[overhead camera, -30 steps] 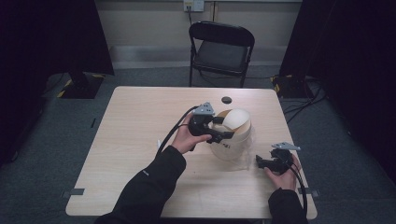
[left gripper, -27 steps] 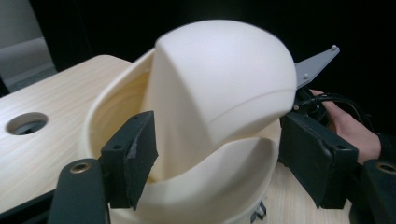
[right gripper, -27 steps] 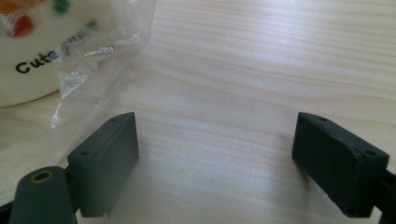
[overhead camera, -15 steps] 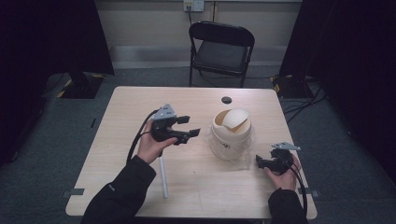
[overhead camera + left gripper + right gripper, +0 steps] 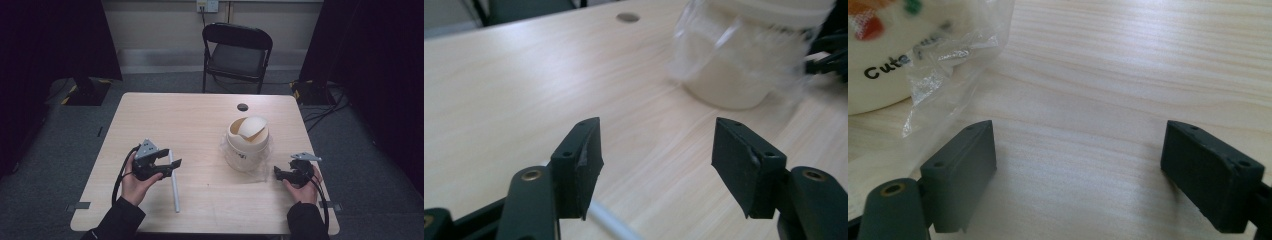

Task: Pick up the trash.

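High view: my left gripper, jaws apart, hovers over the grey tube lying near the table's front-left edge, ungrasped. My right gripper waits spread (empty too) beside the bagged bin. Pickup remains.

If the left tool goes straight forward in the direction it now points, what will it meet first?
Probably the cream bin in its clear plastic bag; the open left tool points at it across bare table. Depth is uncertain.
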